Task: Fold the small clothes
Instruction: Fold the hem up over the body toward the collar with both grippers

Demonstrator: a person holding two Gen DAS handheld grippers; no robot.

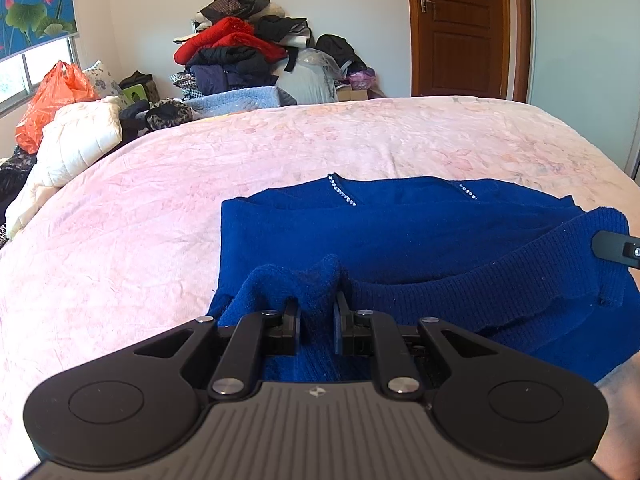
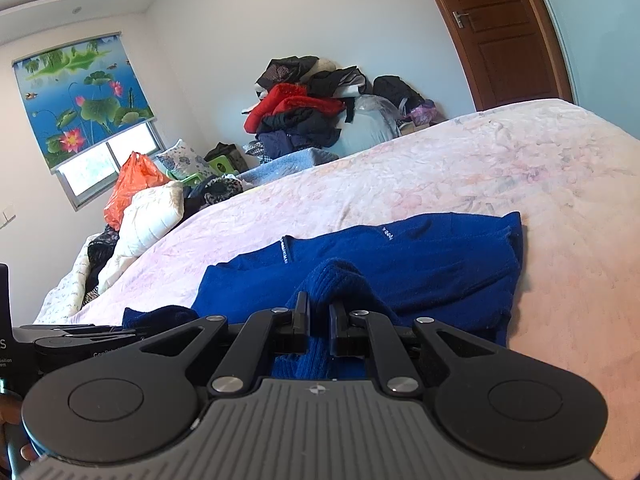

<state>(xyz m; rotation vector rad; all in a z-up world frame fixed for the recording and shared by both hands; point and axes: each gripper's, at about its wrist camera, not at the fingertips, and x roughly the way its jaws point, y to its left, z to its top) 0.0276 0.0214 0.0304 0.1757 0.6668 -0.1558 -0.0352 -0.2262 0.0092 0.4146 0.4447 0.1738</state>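
The blue sweater (image 1: 400,224) is spread on the pink bedcover (image 1: 160,200), and its ribbed hem is raised at two places. By the left gripper (image 1: 318,300) a bunch of the hem is pinched between nearly closed jaws; by the right gripper (image 2: 319,304) another bunch is pinched the same way. For a good fold, I judge, both corners should be carried forward at equal height, the hem kept tight, and laid at the neckline. Both grippers are pointed forward and tilted down, the left one more
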